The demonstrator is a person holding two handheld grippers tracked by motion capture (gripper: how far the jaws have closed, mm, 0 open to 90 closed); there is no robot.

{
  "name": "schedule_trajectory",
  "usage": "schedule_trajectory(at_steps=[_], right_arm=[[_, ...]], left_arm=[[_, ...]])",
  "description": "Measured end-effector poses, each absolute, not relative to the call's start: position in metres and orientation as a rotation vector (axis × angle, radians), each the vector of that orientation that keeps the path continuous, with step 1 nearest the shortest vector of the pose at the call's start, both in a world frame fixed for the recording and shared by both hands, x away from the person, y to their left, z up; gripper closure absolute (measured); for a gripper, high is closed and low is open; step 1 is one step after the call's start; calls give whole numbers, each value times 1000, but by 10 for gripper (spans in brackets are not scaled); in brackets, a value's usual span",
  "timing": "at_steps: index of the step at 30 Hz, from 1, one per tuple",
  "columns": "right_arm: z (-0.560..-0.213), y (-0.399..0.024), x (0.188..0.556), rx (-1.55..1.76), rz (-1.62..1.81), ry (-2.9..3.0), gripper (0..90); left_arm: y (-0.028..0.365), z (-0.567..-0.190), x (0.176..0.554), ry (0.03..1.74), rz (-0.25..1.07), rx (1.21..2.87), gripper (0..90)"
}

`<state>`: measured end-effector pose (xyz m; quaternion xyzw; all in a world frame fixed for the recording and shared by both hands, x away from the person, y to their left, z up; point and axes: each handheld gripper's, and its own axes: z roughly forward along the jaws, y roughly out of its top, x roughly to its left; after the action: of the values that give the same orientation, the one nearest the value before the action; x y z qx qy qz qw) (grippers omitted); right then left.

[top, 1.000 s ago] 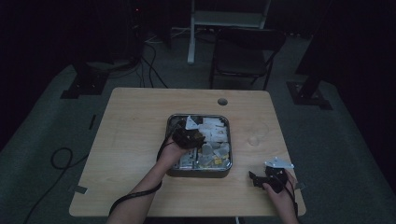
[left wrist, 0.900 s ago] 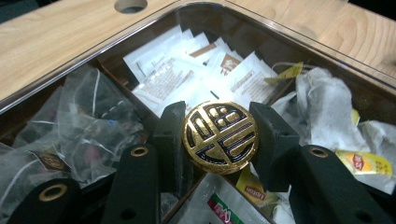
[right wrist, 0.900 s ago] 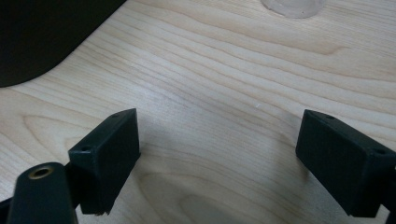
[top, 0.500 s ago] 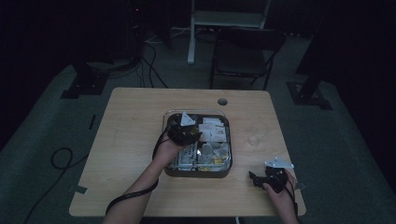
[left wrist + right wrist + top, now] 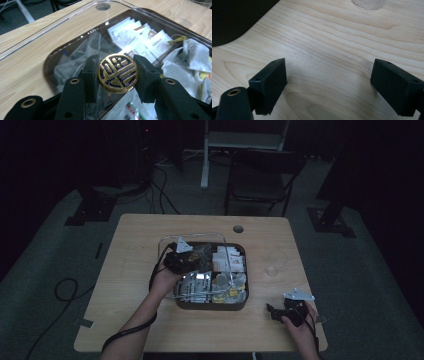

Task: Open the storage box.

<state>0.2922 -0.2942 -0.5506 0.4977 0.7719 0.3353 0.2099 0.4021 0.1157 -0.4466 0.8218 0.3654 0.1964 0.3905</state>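
Left tool (image 5: pixel 117 72) is clamped on the round gold-and-black knob (image 5: pixel 118 73), one black pad pressed to each side of it. That knob sits on the clear lid (image 5: pixel 75 27), and the lid is tilted above the tray (image 5: pixel 241 303), its far edge out over the bare wood. In the high view the left tool (image 5: pixel 184 260) is over the tray's left half, the hand (image 5: pixel 162 281) behind it, and the lid's pale outline (image 5: pixel 165 242) stands past the tray's far left corner.

Below the lid, the tray is packed: white sachets (image 5: pixel 140 37) in the far compartment, crumpled tea bags (image 5: pixel 195 57) to the right, more wrapped bits under the smoky plastic on the left.

Over to the right tool (image 5: pixel 328 82): jaws wide apart, nothing between them, just wood grain of the counter (image 5: pixel 332 40) underneath. The dark corner of the tray (image 5: pixel 234 17) is up at its left. In the high view the right tool (image 5: pixel 282 311) rests near the counter's front right edge, well apart from the tray, with a clear glass (image 5: pixel 276 262) standing beyond it.
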Motion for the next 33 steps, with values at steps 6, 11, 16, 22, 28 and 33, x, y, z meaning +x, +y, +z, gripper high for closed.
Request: schedule_trajectory(at_steps=[6,11,16,22,28,33], right_arm=[[-551,-294,292,1383,932,2146,131],[-551,-294,292,1384,933,2146,131],[-551,-294,292,1383,932,2146,131],[-551,-294,292,1384,932,2146,131],[-551,-294,292,1383,932,2146,131],[-551,-294,292,1384,932,2146,131]], left_arm=[[140,-446,400,982,526,2067,598],[159,-446,398,1021,542,2049,598],[177,-449,396,1059,557,2031,598],[201,-452,394,1105,556,2000,598],[221,-455,392,1150,577,1991,598],[239,-459,389,1201,594,1974,598]])
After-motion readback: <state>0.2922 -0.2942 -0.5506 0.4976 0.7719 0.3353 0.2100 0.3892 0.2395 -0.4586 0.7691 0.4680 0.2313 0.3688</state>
